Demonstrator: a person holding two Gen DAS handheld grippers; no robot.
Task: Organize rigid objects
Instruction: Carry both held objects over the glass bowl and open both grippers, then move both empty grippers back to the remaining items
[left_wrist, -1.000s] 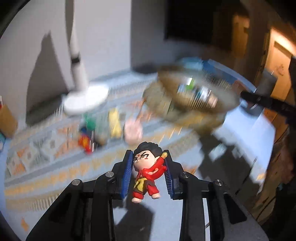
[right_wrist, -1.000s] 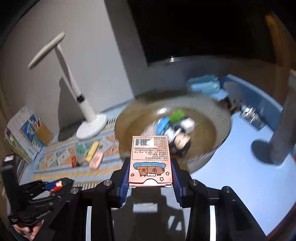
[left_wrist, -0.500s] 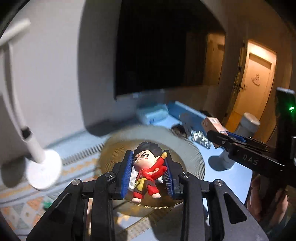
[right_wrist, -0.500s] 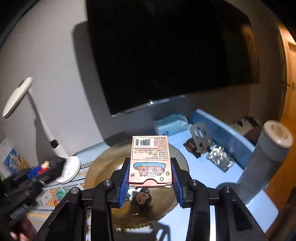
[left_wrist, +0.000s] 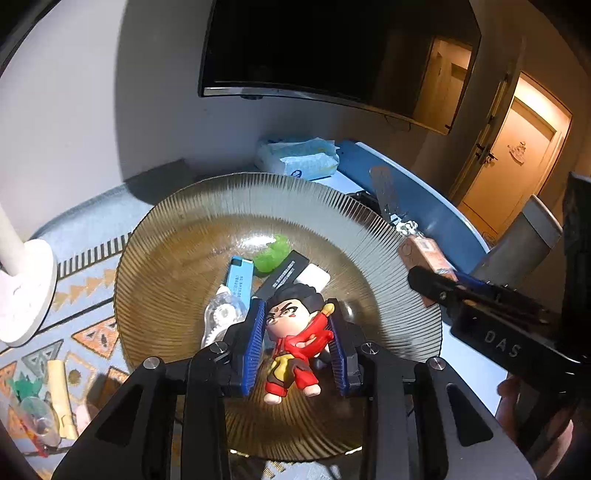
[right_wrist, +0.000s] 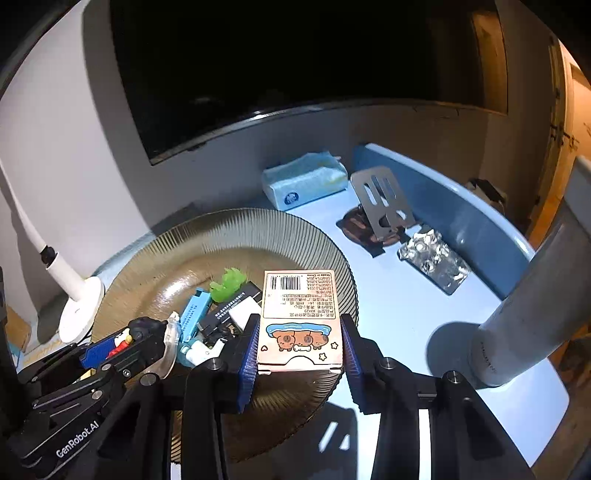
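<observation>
My left gripper (left_wrist: 295, 343) is shut on a small figurine (left_wrist: 297, 339) with black hair and red clothes, held over the ribbed amber glass plate (left_wrist: 177, 236). My right gripper (right_wrist: 299, 339) is shut on a pink box (right_wrist: 300, 321) with a barcode and cartoon animals, held over the plate's right rim (right_wrist: 258, 225). In the plate lie a green toy (left_wrist: 273, 253), a light blue bar (left_wrist: 240, 277), a black card (left_wrist: 284, 273) and a clear tape dispenser (left_wrist: 221, 317). The right gripper also shows in the left wrist view (left_wrist: 432, 273), and the left gripper in the right wrist view (right_wrist: 122, 341).
A white lamp base (left_wrist: 26, 291) stands left of the plate. Small toys (left_wrist: 44, 398) lie on the patterned mat at left. A tissue pack (right_wrist: 303, 179), a metal stand (right_wrist: 384, 203), a foil blister pack (right_wrist: 432, 258) and a grey cylinder (right_wrist: 524, 317) are on the blue table at right.
Both grippers have come down and forward over the plate, still holding the figurine and the box. The plate's contents now show close up.
</observation>
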